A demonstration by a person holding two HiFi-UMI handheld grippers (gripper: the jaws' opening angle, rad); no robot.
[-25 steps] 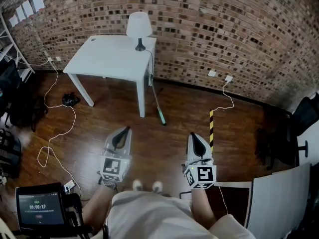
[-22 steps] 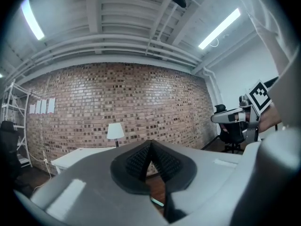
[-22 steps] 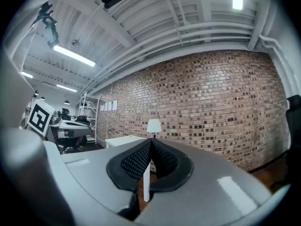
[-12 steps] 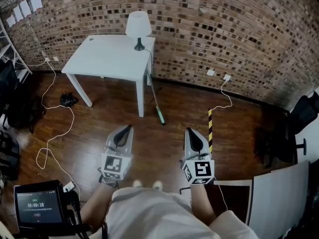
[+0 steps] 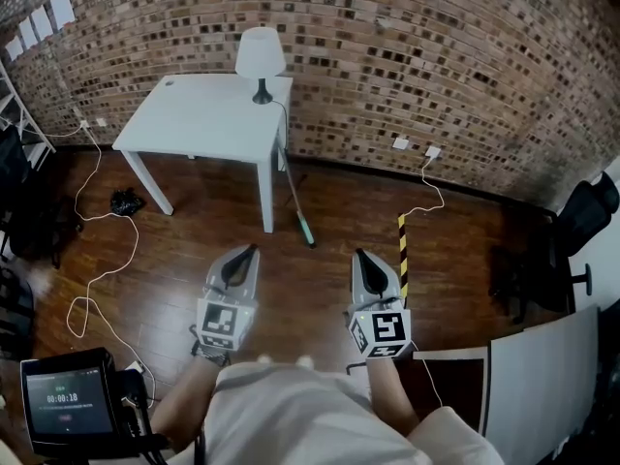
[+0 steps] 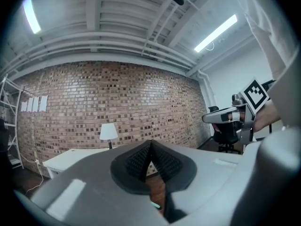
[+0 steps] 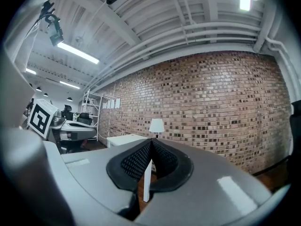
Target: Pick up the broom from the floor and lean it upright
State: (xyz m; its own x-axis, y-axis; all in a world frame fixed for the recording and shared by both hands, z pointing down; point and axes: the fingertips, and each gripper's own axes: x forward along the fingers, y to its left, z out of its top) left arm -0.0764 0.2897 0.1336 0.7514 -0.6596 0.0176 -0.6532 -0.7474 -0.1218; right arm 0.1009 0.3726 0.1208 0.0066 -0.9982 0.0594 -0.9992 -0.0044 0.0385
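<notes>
Broom (image 5: 295,200) sits at about 12 o'clock from the two grippers, well apart from both, its thin handle running from the desk's near right corner down to a teal brush end on the wooden floor (image 5: 320,294); whether it leans on the desk or lies flat cannot be told from the head view. White desk (image 5: 194,114) stands at 11 o'clock against the brick wall (image 5: 436,46), with a white lamp (image 5: 261,56) at its far right corner. Left gripper (image 5: 248,251) is held low in front of the person at 7 o'clock of the broom, pointing level toward the wall, its dark ribbed pads pressed together at the tips with nothing between them. Right gripper (image 5: 360,254) is at 5 o'clock of the broom, side by side with the left one, jaws likewise together and empty. Just at 3 o'clock of the right gripper a yellow-and-black striped strip (image 5: 401,260) lies on the floor. White cable (image 5: 97,260) loops over the floor at 9 o'clock, a black office chair (image 5: 572,231) stands at 3 o'clock, and a small screen (image 5: 63,400) shows at 8 o'clock
</notes>
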